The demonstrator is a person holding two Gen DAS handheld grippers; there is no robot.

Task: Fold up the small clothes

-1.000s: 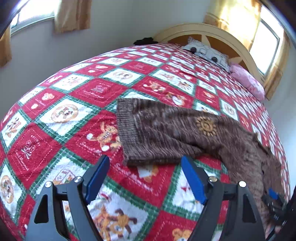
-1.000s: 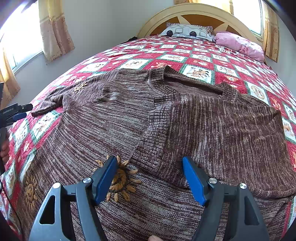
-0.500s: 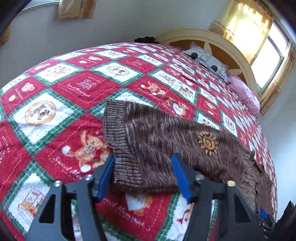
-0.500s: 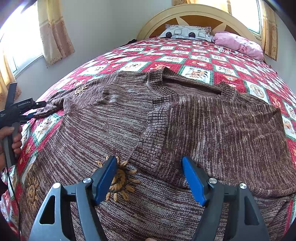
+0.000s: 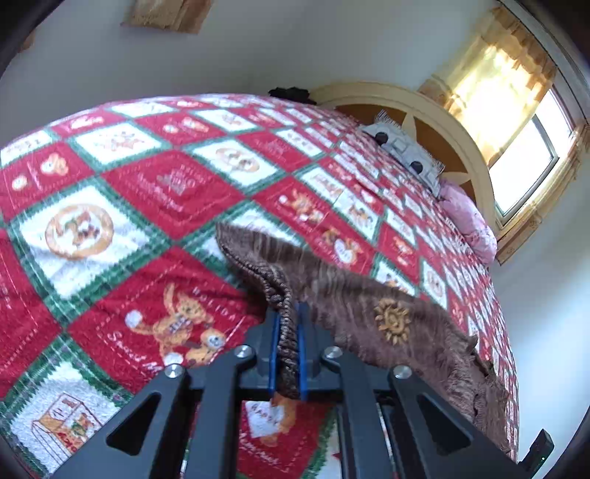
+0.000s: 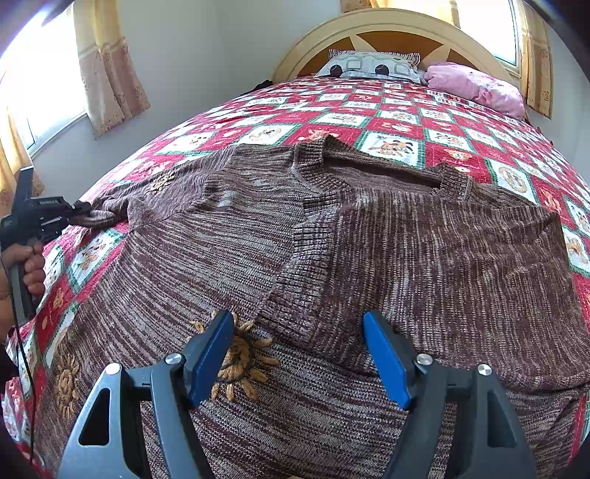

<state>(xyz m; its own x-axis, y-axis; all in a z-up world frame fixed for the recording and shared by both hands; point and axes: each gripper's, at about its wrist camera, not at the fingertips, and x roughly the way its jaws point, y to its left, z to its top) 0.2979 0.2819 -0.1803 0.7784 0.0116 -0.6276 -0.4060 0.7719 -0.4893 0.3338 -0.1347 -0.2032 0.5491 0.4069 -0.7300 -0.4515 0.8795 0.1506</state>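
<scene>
A brown knitted sweater (image 6: 405, 250) with orange sun patches lies flat on the bed, its right sleeve folded over the body. My left gripper (image 5: 287, 313) is shut on the ribbed cuff (image 5: 280, 294) of the left sleeve (image 5: 368, 313) and lifts it slightly off the quilt. In the right wrist view the left gripper (image 6: 79, 213) shows at the far left, at the sleeve end. My right gripper (image 6: 298, 331) is open and empty, hovering over the sweater's lower body near a sun patch (image 6: 239, 353).
The bed has a red, white and green patchwork quilt (image 5: 129, 221). A grey pillow (image 6: 372, 66) and a pink pillow (image 6: 475, 86) lie against the cream headboard (image 6: 398, 25). Curtained windows stand on both sides.
My left gripper moved forward onto the sleeve cuff and shut on it, raising the cuff. My right gripper stayed still and open.
</scene>
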